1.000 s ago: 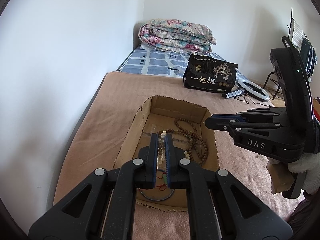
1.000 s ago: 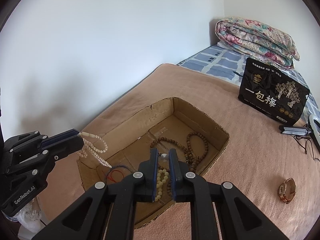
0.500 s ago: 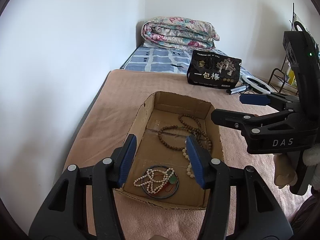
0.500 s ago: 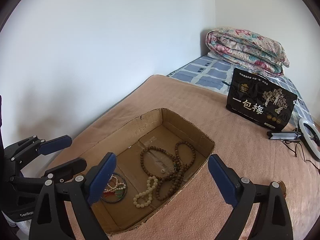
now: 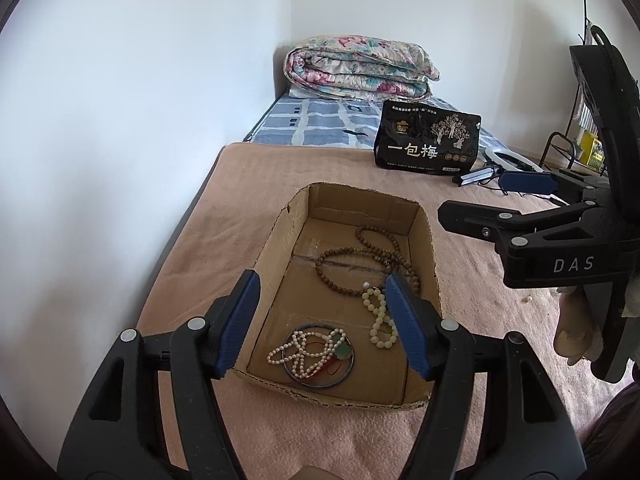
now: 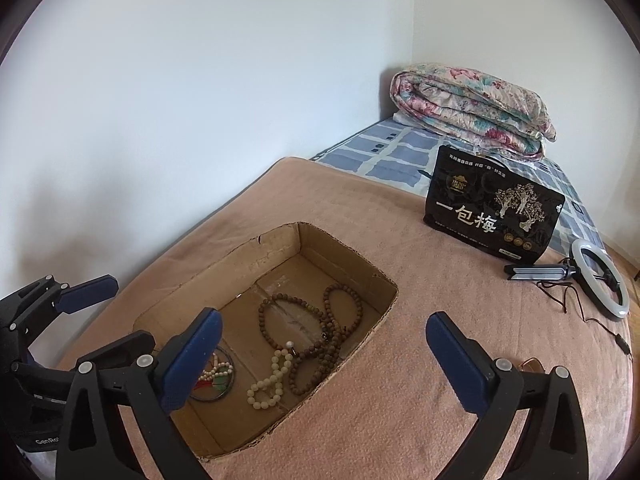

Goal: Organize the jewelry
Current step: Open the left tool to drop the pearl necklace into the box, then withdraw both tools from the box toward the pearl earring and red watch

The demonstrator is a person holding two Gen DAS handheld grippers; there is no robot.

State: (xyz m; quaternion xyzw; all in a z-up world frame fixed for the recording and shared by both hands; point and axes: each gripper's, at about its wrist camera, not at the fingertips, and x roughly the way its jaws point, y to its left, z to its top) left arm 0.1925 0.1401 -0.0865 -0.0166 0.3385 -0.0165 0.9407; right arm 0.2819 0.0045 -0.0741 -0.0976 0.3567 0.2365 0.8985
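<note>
An open cardboard box sits on the pink blanket. In it lie a brown wooden bead necklace, a cream bead bracelet and a white pearl string across a dark bangle. My left gripper hovers over the box's near end, jaws opening, nothing between them. My right gripper hangs over the box's right side, jaws opening wide and empty. A brown watch peeks out behind its right finger.
A black snack bag stands beyond the box. Beside it lies a ring light with its stand and cable. A folded floral quilt lies at the bed's head. The white wall runs along the bed's left edge.
Both grippers went from shut to open. The pearl string fell from the left gripper onto the bangle, and the cream bracelet dropped from the right gripper into the box.
</note>
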